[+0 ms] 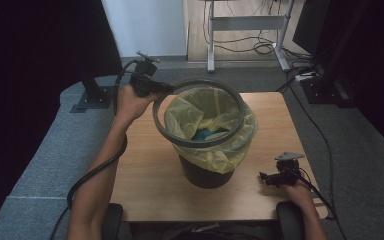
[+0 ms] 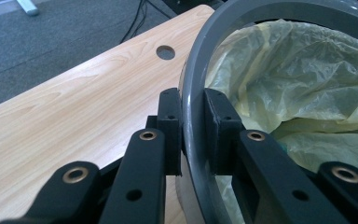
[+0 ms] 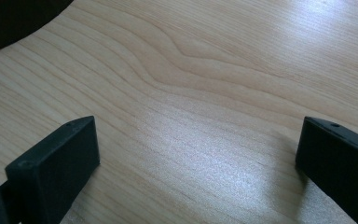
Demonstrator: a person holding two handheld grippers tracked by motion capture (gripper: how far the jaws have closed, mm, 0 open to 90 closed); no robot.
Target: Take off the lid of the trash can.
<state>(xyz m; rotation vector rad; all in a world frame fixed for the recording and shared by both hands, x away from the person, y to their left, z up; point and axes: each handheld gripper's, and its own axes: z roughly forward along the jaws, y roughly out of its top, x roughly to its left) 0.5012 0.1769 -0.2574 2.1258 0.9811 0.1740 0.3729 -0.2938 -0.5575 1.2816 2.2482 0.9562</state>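
Note:
A grey plastic ring hangs tilted over the mouth of a black bin lined with a yellow bag. My left gripper is shut on the ring's far left edge. In the left gripper view the two pads clamp the ring's rim between them, inside my left gripper, with the bag just behind. Something blue lies inside the bag. My right gripper rests low on the table to the right of the bin. Its jaws stand wide open over bare wood, as the right gripper view shows.
The wooden table has a round cable hole near its far edge. The bin's dark base is at the upper left of the right gripper view. Grey carpet, a desk frame and cables lie beyond the table.

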